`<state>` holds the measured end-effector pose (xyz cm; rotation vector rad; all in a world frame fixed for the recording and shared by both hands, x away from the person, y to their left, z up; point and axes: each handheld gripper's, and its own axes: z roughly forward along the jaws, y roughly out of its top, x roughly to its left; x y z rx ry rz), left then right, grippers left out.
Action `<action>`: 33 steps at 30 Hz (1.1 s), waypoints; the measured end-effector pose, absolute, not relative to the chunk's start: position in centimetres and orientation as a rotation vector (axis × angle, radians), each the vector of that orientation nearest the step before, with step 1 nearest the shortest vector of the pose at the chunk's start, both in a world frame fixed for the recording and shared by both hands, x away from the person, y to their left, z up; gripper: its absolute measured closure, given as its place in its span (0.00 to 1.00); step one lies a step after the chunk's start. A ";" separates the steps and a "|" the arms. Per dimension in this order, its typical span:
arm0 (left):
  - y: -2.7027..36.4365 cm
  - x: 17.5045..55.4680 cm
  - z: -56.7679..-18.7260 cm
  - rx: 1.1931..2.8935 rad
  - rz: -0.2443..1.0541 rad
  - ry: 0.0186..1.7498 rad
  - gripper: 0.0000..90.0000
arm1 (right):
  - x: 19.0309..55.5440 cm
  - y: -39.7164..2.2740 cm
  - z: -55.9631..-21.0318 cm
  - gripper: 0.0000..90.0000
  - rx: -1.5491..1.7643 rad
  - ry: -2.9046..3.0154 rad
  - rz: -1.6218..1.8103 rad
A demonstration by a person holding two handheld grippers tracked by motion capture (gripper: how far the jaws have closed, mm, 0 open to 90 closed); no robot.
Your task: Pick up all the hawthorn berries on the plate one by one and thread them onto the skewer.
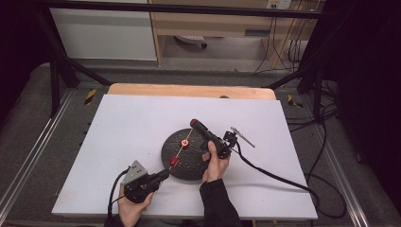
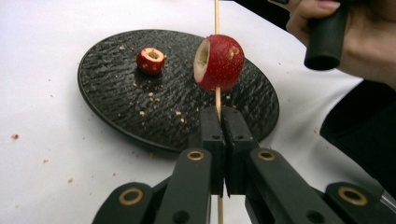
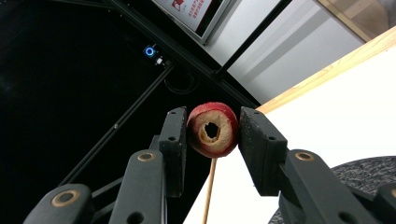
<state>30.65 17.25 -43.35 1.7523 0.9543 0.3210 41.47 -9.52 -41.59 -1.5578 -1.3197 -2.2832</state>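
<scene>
On the white table (image 1: 118, 142) there is a round black plate (image 1: 198, 165) with a rough surface, and the work happens just above it. The left gripper (image 1: 163, 176) comes in from the lower left in the high view, and its two black jaws are closed tightly on the lower end of a thin wooden skewer (image 1: 179, 151); in the left gripper view the stick passes between the pressed jaws and goes up out of the picture. One red fruit piece (image 2: 219, 62), cut flat on one side so that the pale inside shows, is already threaded on the skewer a little above the left jaws and hangs over the plate. Another small red piece (image 2: 151, 60) with a hollow middle lies on the plate by itself, well apart from the stick, and some crumbs (image 2: 149, 100) are spread around it on the dark surface. The right gripper (image 1: 195, 124) is held in the person's right hand (image 1: 215, 161) on the far side of the plate, at the upper end of the skewer. In the right gripper view its jaws grip a red fruit ring (image 3: 214, 129) from both sides, with the pads pressing on the red skin, and the pale cut face with its round hole looks to the camera. The skewer shows just below this ring, touching it or going into it; I cannot tell which.
</scene>
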 end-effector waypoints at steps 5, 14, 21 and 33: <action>16.4 31.1 -43.5 1.760 0.305 0.974 0.98 | 41.4 -9.6 -41.5 0.70 -1.562 -1.310 -2.295; 16.1 30.6 -43.3 1.732 0.333 0.992 0.98 | 41.6 -9.7 -41.3 0.71 -1.567 -1.289 -2.298; 15.9 30.4 -43.3 1.716 0.344 1.014 0.98 | 41.6 -9.7 -41.4 0.71 -1.575 -1.280 -2.300; 15.1 30.3 -43.5 1.712 0.313 1.034 0.98 | 41.5 -9.8 -41.2 0.71 -1.570 -1.251 -2.306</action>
